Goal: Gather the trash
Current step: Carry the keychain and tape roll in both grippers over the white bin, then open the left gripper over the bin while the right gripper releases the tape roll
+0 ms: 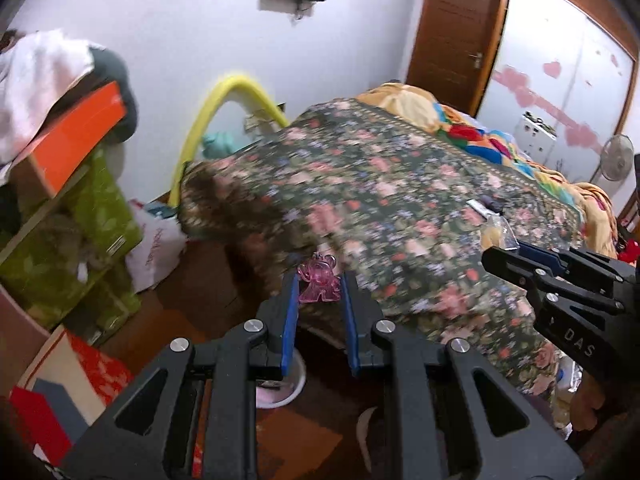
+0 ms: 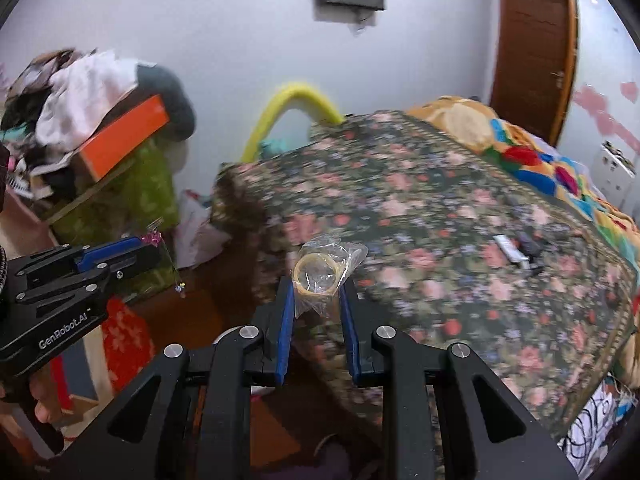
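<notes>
While your left gripper (image 1: 320, 292) is pinching the pink trinket (image 1: 319, 283) and your right gripper (image 2: 318, 290) the plastic bag (image 2: 325, 276), fingers closed on both, you are needing a bin next.

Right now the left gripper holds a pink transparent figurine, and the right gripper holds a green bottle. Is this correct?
One part is wrong. The left gripper does hold the pink transparent figurine, but the right gripper holds a clear plastic bag with a yellowish ring inside, not a green bottle. The right wrist view shows it.
</notes>
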Tool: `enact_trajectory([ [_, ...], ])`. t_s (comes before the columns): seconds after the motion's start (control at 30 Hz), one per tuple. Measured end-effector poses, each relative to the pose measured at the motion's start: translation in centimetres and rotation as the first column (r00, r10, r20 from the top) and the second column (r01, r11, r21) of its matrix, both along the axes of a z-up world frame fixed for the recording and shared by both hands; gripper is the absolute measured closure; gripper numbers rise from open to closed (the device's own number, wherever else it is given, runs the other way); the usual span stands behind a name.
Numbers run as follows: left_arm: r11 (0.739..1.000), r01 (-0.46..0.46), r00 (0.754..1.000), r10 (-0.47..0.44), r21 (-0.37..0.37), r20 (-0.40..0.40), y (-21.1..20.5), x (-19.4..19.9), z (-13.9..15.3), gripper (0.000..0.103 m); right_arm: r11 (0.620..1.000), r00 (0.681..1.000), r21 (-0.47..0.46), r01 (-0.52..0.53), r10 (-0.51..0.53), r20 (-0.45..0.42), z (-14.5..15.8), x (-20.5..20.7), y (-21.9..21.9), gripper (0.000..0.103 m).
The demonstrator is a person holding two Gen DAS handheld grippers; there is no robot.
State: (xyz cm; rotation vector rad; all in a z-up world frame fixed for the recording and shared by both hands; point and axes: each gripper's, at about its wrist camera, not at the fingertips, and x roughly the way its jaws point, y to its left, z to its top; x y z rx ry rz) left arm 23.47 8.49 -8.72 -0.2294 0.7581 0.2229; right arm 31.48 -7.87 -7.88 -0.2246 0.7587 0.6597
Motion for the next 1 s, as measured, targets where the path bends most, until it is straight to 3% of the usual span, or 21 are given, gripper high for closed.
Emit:
enact_trajectory([
  [0.3,0.996,-0.048,0.993,0.039,-0.081,-0.108,4.6,-2.1,-6.2,0.083,0.991,0.989,-0.052,-0.121,0.116,-0.091,-4.0,-1.5,6.2,0.083],
  [0.67,0.965,-0.102,0.956,0.027,-0.243,-0.292,8.1,0.6,-16.3,0.083,0.977,0.96,-0.104,-0.186,0.158,-0.231,-8.8,-0.2,10.7,0.083],
  [0.8,0.964,-0.106,0.956,0.031,-0.243,-0.293,8.9,1.5,-17.0,0.083,0.975,0.954,-0.112,-0.194,0.161,-0.253,-9.6,0.6,11.7,0.083],
  [1.0,0.967,-0.125,0.951,0.054,-0.221,-0.304,10.2,2.1,-16.4,0.074,0.972,0.951,-0.107,-0.209,0.176,-0.253,-9.5,0.9,13.2,0.082],
])
